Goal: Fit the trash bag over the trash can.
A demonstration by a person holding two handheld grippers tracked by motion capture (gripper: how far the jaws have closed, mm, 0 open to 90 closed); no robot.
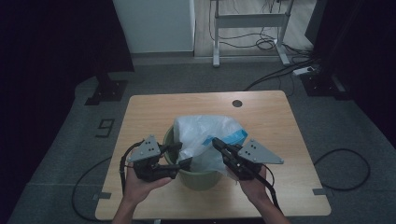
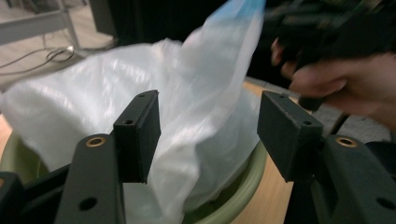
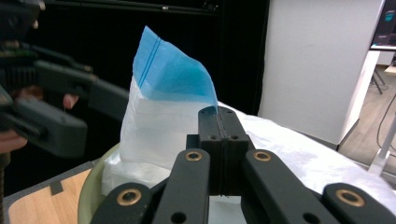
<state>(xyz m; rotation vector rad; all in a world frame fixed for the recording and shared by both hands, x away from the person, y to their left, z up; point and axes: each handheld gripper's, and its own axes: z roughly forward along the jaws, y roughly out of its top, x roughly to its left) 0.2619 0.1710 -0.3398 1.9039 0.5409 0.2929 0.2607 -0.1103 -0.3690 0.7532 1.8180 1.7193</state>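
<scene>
**Bag Half In, Right Jaws Clamped on Its Edge**

While the white bag (image 1: 205,135) billows out of the green bin (image 1: 198,179), the right gripper (image 1: 218,143) has its jaws clenched tight on the plastic. From the right gripper view the two black jaws press flat together with the bag's edge pinched between them, just under the blue strip (image 3: 170,74) that stands up along the bag's top. Over on the other side, the left gripper (image 1: 183,155) sits at the bin's near left rim, jaws released. Its own view shows a clear gap between the pads, and the white plastic lies in front of that gap, brushing past the left pad (image 2: 139,135) without being squeezed. No earlier look to compare, so I call it simply open.

Where is the bag? Its lower part is down inside the bin, its upper part heaped above the rim and leaning toward the far right, the blue strip out on that side. Bin stands near the middle of the wooden worktop (image 1: 271,116), closer to the person's edge. Both hands (image 1: 140,184) come in from below, one on each gripper, cables trailing back off the worktop. A small dark round hole (image 1: 237,103) marks the far side of the worktop.
</scene>
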